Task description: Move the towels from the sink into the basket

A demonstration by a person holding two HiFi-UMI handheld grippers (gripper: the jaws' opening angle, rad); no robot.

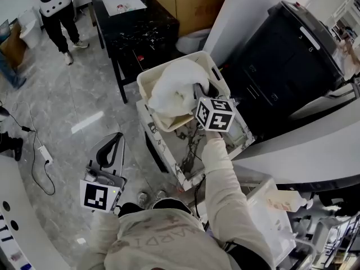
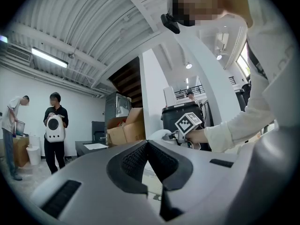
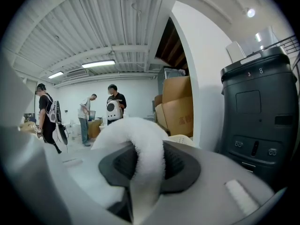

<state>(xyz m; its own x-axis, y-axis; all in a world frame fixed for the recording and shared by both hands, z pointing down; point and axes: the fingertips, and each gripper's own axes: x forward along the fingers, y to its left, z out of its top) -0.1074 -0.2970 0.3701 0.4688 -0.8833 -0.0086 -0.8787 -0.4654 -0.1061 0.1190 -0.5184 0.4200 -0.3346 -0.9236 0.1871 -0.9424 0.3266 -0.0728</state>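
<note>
Cardboard boxes (image 1: pixel 191 1), black table (image 1: pixel 135 27) behind basket (image 1: pixel 216 75)

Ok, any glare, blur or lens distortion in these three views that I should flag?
Head view: sharp and evenly lit, only a pale sheen on the glossy floor. Left gripper view: strong fisheye bowing, dark corners, a bright ceiling lamp. Right gripper view: same fisheye; the white towel is close, soft and nearly washed out.

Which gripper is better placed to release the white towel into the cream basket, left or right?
Right. The right gripper is shut on the fluffy white towel, directly over the cream plastic basket. The left gripper is shut on nothing, off to the side, away from the basket.
</note>
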